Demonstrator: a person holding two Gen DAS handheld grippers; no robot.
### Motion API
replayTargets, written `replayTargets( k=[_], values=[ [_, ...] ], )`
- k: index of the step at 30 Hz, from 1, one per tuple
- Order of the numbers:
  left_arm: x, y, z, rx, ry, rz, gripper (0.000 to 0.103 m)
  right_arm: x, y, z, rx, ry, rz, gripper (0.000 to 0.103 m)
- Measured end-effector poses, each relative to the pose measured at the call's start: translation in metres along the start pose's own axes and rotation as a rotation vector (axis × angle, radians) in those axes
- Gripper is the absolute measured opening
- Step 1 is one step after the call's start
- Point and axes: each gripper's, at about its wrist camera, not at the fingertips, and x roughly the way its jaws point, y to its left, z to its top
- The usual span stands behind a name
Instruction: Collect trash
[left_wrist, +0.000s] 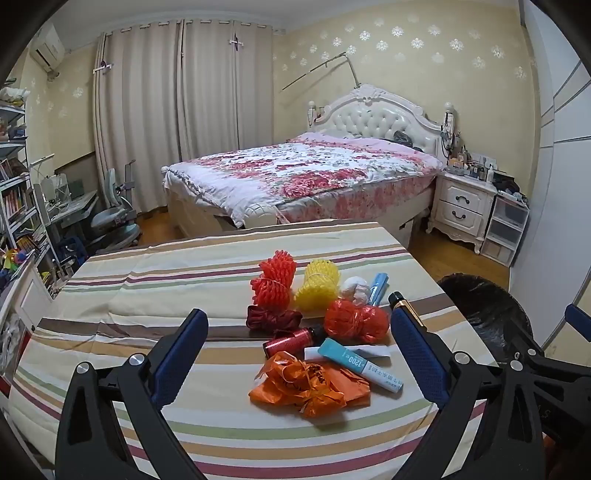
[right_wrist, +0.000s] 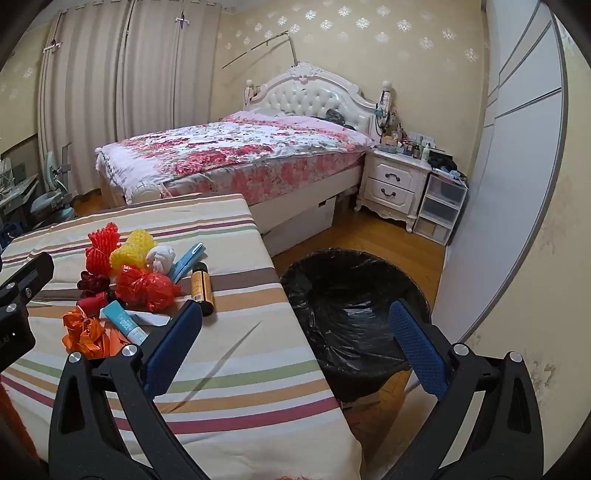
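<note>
On the striped table (left_wrist: 110, 295), trash pile (left_wrist: 317, 325), right view alone shows whole bin (right_wrist: 354, 317), both tools spread, empty.

The striped tablecloth (left_wrist: 155, 295) is matt woven cloth, lightly creased. At its centre lie a red foam net (left_wrist: 273, 282) and a yellow foam net (left_wrist: 320, 284), both soft and ribbed. At 5 o'clock from them sits a glossy, crinkled red plastic bag (left_wrist: 356, 321); at 6 o'clock an orange plastic bag (left_wrist: 310, 384), shiny and crumpled. A smooth plastic teal tube (left_wrist: 360, 363) rests on it. The amber bottle (right_wrist: 202, 290) looks glossy. The bin liner (right_wrist: 351, 306) is shiny black plastic film. The floor (right_wrist: 369, 229) is polished wood. Both grippers' pads (left_wrist: 417, 350) are blue, rough-textured rubber on matt black plastic.
</note>
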Motion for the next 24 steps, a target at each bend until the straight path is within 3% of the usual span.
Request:
replayTargets(
  k=[24],
  values=[
    [0.0037,-0.0001,-0.0049,-0.009,0.016,0.004,0.096,-0.001,-0.0039,-0.0017,-0.007,-0.009,-0.007,0.099]
  ],
)
